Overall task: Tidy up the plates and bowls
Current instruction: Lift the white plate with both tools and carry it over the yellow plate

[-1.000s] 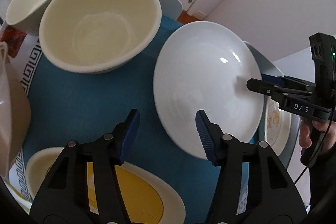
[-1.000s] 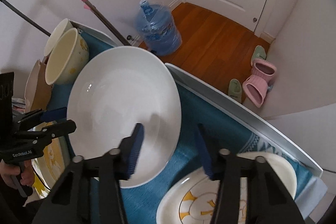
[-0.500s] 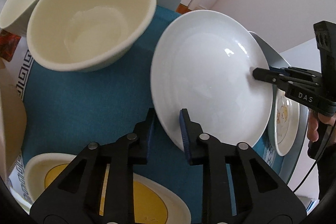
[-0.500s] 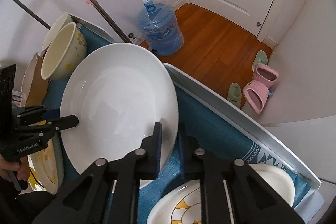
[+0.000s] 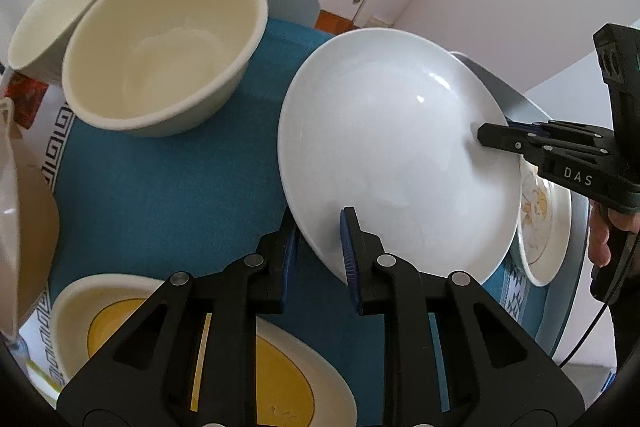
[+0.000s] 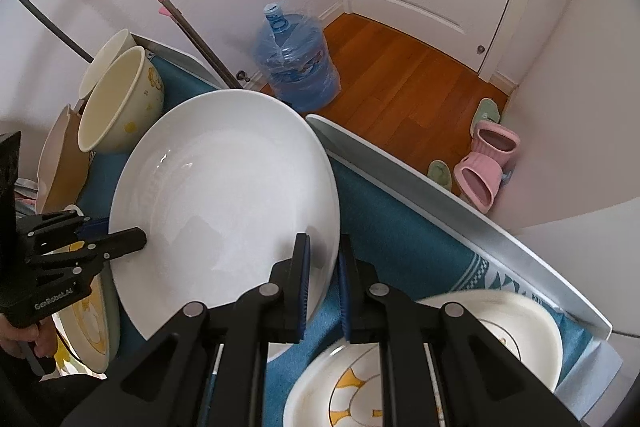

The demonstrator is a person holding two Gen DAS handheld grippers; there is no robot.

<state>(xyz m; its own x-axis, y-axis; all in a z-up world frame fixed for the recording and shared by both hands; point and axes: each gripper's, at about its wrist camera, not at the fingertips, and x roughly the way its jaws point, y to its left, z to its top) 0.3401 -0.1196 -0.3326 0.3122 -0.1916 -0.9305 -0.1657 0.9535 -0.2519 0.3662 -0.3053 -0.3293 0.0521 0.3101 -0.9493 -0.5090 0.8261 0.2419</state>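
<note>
Both tongs point steeply down at the counter (image 6: 440,183), one at each side of the large white plate (image 5: 392,155).

Left tongs (image 5: 318,247): jaws closed on the plate's near rim, one blue pad under it and one on its upper face. In the right wrist view the same tool (image 6: 120,235) comes in from the left edge, a hand (image 6: 24,343) round its grip.

Right tongs (image 6: 322,263): jaws clamped on the opposite rim, the plate edge pinched between the pads. From the left wrist view this tool (image 5: 492,135) reaches in from the right, with fingers (image 5: 600,243) of the other hand on its handle.

The plate sits tilted over the blue cloth (image 5: 168,195), its far-right edge higher than the left one (whether any part still touches the cloth I cannot tell). It lies mid-counter, toward the far edge by the grey rim.

Around it: two cream bowls (image 5: 160,43) at the far left corner, a yellow-centred plate (image 5: 200,359) at the near left, a patterned plate (image 6: 420,375) at the near right.

Change from a second ago: both pairs of jaws stood open around the rim, then closed on it. The plate now looks more tilted and the left tongs have shifted a little sideways.
</note>
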